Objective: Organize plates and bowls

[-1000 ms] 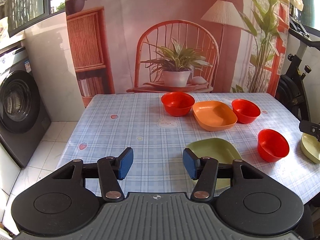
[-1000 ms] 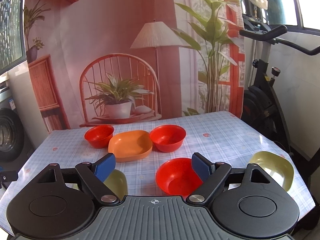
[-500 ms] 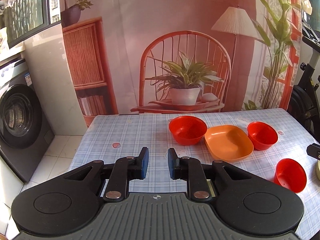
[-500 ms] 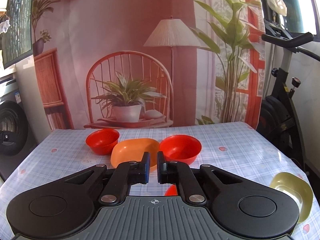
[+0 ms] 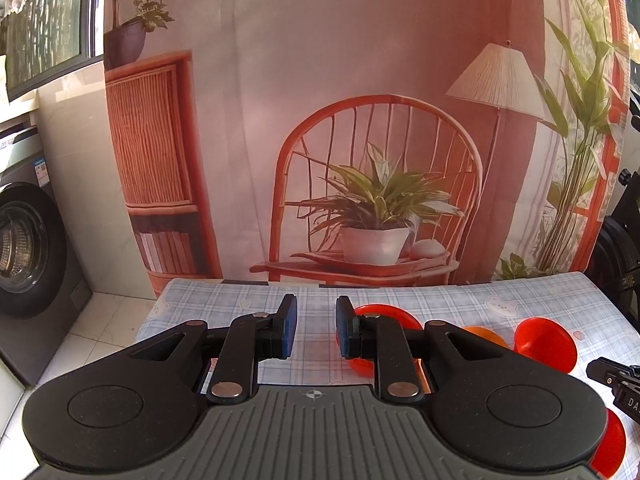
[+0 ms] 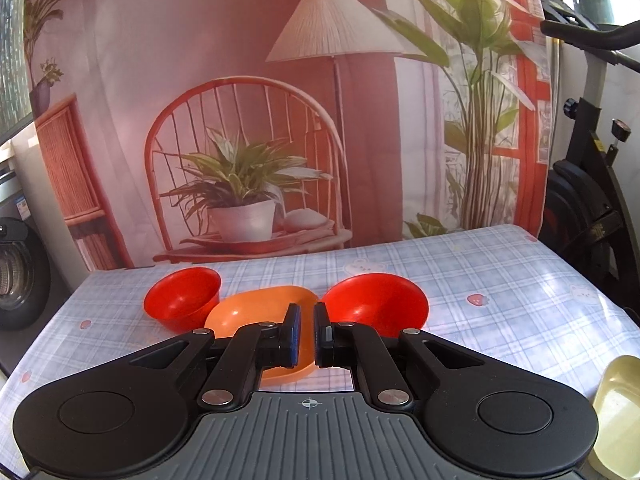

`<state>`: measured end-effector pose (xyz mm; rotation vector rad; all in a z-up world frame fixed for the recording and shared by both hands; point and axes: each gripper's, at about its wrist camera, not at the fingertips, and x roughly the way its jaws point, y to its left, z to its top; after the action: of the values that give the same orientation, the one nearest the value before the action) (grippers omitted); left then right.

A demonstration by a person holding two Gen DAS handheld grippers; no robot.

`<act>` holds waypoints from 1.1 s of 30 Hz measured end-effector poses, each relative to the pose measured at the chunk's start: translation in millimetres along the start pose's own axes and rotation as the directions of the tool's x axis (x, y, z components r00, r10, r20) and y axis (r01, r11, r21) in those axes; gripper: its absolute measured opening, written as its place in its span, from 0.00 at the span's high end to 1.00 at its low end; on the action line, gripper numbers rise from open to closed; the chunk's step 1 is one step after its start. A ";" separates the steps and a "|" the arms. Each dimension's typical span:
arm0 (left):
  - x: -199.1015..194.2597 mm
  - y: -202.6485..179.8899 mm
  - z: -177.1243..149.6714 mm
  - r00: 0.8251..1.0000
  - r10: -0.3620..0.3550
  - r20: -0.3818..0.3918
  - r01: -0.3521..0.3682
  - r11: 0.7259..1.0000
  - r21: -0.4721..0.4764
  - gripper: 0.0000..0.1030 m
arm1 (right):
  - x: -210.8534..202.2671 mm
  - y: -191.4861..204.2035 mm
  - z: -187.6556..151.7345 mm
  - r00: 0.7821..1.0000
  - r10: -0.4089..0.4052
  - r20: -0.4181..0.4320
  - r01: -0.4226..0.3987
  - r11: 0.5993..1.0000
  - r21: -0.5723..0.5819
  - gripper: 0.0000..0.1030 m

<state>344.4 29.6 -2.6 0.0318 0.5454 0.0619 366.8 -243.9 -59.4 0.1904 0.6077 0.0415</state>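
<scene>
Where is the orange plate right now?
In the right wrist view, the orange plate sits mid-table between two red bowls, one at its left and one at its right.

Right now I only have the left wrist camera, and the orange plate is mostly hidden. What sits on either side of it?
Observer: In the right wrist view, the orange plate lies between the left red bowl and the right red bowl.
Operator: Any other plate on the table?
Observer: Yes, a yellow-green plate sits near the right edge of the table, apart from the others.
Operator: Is the right gripper holding anything?
Observer: No, the right gripper is shut, with nothing between its fingers.
</scene>
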 end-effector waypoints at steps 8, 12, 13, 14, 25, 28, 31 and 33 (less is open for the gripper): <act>108.9 -51.3 -40.3 0.955 -0.143 -0.259 0.166 0.984 0.070 0.78 | 72.7 2.0 -4.7 0.984 -0.004 -0.176 0.021 0.995 0.096 0.89; 145.7 -66.5 -53.5 0.916 -0.210 -0.340 0.252 0.964 0.084 0.77 | 93.4 1.2 -9.2 0.972 -0.023 -0.234 0.048 0.994 0.103 0.84; 152.3 -68.9 -54.9 0.909 -0.219 -0.354 0.263 0.961 0.082 0.77 | 99.7 -1.1 -10.7 0.967 -0.030 -0.254 0.060 0.992 0.112 0.83; 159.3 -70.4 -56.5 0.902 -0.226 -0.367 0.271 0.960 0.074 0.76 | 104.3 -2.6 -11.4 0.964 -0.035 -0.265 0.068 0.991 0.116 0.83; 186.0 -66.4 -76.7 0.852 -0.312 -0.420 0.321 0.946 -0.050 0.67 | 138.0 -9.4 -15.1 0.943 -0.054 -0.328 0.105 0.984 0.141 0.83; 193.5 -69.3 -77.1 0.844 -0.317 -0.433 0.326 0.944 -0.055 0.67 | 145.3 -10.7 -14.7 0.941 -0.054 -0.334 0.110 0.982 0.151 0.84; 193.3 -73.5 -77.3 0.848 -0.311 -0.429 0.328 0.944 -0.038 0.74 | 150.5 -10.9 -15.8 0.934 -0.052 -0.353 0.115 0.981 0.158 0.91; 188.3 -74.3 -77.0 0.860 -0.306 -0.408 0.325 0.945 -0.022 0.91 | 149.9 -10.9 -16.5 0.934 -0.023 -0.355 0.091 0.980 0.176 0.93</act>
<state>468.8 -30.8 -169.3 -0.0261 0.9655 -0.2737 480.3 -237.7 -159.2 0.3550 0.9769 -0.0402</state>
